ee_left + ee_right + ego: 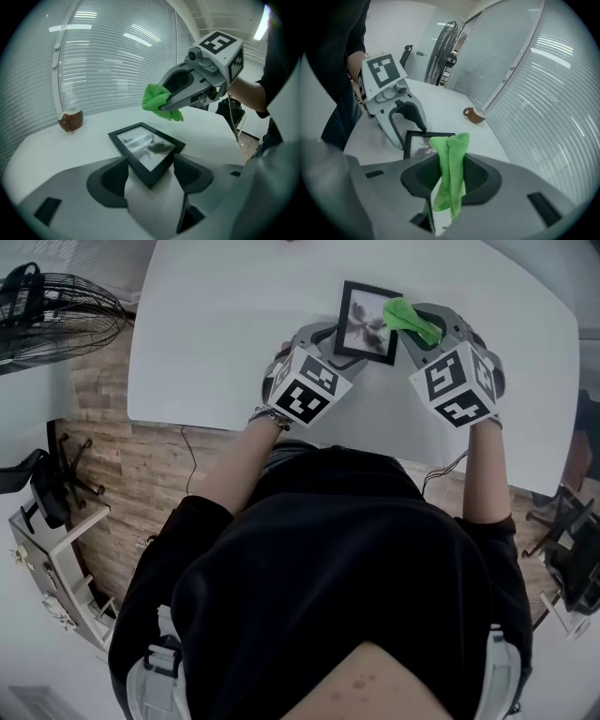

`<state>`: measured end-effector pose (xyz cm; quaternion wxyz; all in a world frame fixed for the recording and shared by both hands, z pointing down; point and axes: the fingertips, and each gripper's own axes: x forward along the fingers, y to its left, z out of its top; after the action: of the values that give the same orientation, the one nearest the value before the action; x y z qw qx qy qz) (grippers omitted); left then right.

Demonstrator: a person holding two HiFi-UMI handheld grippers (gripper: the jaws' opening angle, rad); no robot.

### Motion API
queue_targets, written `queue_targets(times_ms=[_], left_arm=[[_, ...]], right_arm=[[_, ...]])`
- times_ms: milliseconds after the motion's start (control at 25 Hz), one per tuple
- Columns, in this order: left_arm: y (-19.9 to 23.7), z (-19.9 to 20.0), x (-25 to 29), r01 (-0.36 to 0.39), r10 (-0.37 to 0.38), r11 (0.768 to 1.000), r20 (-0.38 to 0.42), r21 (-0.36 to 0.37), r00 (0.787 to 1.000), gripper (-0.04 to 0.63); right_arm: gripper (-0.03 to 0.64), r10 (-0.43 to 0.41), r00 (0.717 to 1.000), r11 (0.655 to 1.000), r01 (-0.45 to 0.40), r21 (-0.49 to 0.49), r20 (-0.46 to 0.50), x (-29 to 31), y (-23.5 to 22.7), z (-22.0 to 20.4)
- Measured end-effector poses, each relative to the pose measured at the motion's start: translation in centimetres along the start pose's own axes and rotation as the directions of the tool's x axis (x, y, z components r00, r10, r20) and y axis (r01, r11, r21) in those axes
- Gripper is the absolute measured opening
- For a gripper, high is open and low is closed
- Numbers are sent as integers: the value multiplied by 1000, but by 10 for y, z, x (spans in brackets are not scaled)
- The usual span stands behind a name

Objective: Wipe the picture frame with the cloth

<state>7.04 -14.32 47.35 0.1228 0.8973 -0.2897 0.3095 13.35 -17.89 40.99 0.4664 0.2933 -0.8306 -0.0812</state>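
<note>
Left gripper (150, 164), jaws open, brackets a corner of the frame (145, 147), probably to steady it; right gripper (451, 159) clamps the cloth (451, 183) just above, ready to wipe.

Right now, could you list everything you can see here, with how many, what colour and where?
picture frame: one, black, flat on the table, one corner between the left gripper's fingers
cloth: one, green, over the frame's right edge
table: one, white, in front of the person
cup: one, brown, on the table by the blinds
blinds: one set, white, behind the table
fan: one, black, on the floor left of the table
left gripper: one, grey, fingers apart at the frame
right gripper: one, grey, fingers shut on the cloth
</note>
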Motion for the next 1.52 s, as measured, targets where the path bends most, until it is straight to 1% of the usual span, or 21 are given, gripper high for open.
queue_targets(times_ms=[160,360,560,880,1200,1520], left_arm=[[1,0,0,0,0,1000,-1,0,1000,313],[0,-1,0,1,-1,1000,-1,0,1000,313],[-1,0,0,-1,1,1000,-2,1,1000,313],[-3,0,1,0,0,1000,-2,4,1000,313],[-2,1,1,-1,1,1000,0,7,1000,313],[-3,1,1,-3,3,1000,0,10,1000,313]], right_arm=[[117,-43,999,998,41,-53,-28,26,-21,3],[117,-57,996,995,51,-88,-68,60,-36,-1],[117,-24,995,995,15,-100,-94,81,-32,0],[117,-81,987,983,55,-178,-140,98,-28,-5],[115,-108,984,979,80,-190,-142,97,-25,-7],[114,-133,983,980,111,-168,-128,92,-19,-7]])
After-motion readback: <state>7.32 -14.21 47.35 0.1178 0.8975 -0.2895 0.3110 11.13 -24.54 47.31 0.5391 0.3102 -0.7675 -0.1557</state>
